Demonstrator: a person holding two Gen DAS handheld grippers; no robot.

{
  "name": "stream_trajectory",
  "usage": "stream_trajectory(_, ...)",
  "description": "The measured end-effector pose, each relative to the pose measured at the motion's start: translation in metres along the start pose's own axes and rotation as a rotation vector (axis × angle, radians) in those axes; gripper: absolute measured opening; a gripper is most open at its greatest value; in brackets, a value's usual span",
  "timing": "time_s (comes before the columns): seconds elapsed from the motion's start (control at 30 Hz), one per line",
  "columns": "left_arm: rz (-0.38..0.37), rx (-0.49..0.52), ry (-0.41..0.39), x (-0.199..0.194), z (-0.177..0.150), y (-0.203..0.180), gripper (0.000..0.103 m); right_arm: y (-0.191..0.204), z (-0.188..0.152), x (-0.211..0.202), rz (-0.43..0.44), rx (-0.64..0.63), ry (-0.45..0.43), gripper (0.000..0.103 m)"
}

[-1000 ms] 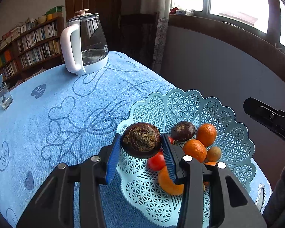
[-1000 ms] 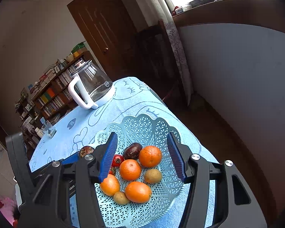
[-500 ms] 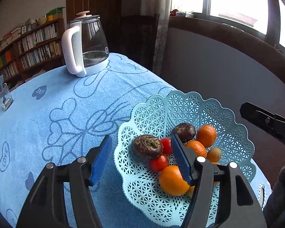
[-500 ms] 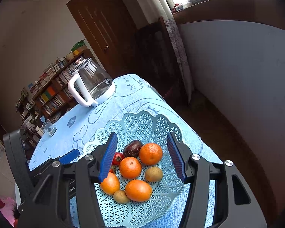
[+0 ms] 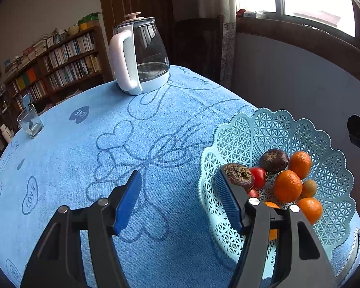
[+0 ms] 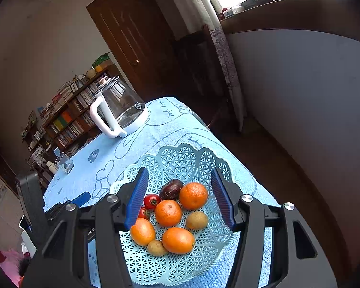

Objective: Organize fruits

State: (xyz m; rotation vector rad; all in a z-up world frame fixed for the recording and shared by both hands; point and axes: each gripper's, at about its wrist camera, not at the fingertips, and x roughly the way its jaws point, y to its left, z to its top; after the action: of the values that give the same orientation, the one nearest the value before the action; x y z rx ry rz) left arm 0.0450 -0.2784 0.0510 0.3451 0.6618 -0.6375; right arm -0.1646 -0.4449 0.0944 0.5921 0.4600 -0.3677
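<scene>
We read "LOVE" on the blue towel-covered tabletop (image 5: 60, 158), dark round fruit (image 5: 238, 176) rough end up in the pale blue lattice plastic basket (image 5: 256, 129), left fingers (image 5: 129, 199) wide and empty, right fingers (image 6: 135, 199) apart, empty.

Tablecloth (image 5: 156, 144) is looking like soft matt terry cloth, kind of fuzzy. The basket (image 5: 271, 129) is showing as slightly shiny openwork plastic. The kettle (image 5: 141, 55) is looking like clear glossy glass with a smooth white plastic handle. The oranges (image 6: 168, 212) are showing a dimpled, faintly shiny peel, the tomatoes (image 6: 152, 201) are gleaming smooth, and the dark fruit (image 5: 238, 176) is looking rough and matt. The left gripper (image 5: 180, 201) is showing matt black plastic, ribbed blue pads and shiny metal screws.
</scene>
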Motion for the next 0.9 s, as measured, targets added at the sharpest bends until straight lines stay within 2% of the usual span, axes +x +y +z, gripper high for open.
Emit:
stream_trajectory(0.3,0.002,0.033,0.034,0.009,-0.007,-0.011,0.067,-0.001,-0.001,-0.004,0.003,-0.005,-0.004,0.056)
stream_trajectory(0.43,0.004,0.027,0.021,0.002,-0.006,-0.010,0.072,-0.003,-0.001,-0.008,0.000,-0.004,-0.009,0.057)
stream_trajectory(0.47,0.007,0.025,0.015,-0.001,-0.006,-0.009,0.072,-0.004,-0.001,-0.009,-0.001,-0.004,-0.009,0.058)
stream_trajectory(0.53,0.011,0.017,0.006,-0.007,-0.005,-0.008,0.072,-0.004,-0.002,-0.012,-0.005,-0.007,-0.019,0.070)
stream_trajectory(0.6,0.017,0.008,-0.002,-0.013,-0.006,-0.007,0.074,-0.003,-0.004,-0.014,-0.002,-0.021,-0.012,0.070)
stream_trajectory(0.63,0.022,0.002,-0.005,-0.016,-0.006,-0.007,0.078,-0.003,-0.005,-0.015,0.000,-0.024,-0.008,0.070)
stream_trajectory(0.77,0.031,-0.015,-0.022,-0.029,-0.008,-0.006,0.079,0.000,-0.009,-0.016,0.005,-0.043,0.014,0.072)
stream_trajectory(0.83,0.041,-0.018,-0.031,-0.037,-0.009,-0.007,0.079,0.002,-0.012,-0.016,0.009,-0.057,0.029,0.079)
stream_trajectory(0.9,0.050,-0.023,-0.041,-0.045,-0.009,-0.008,0.079,0.005,-0.014,-0.016,0.010,-0.075,0.045,0.080)
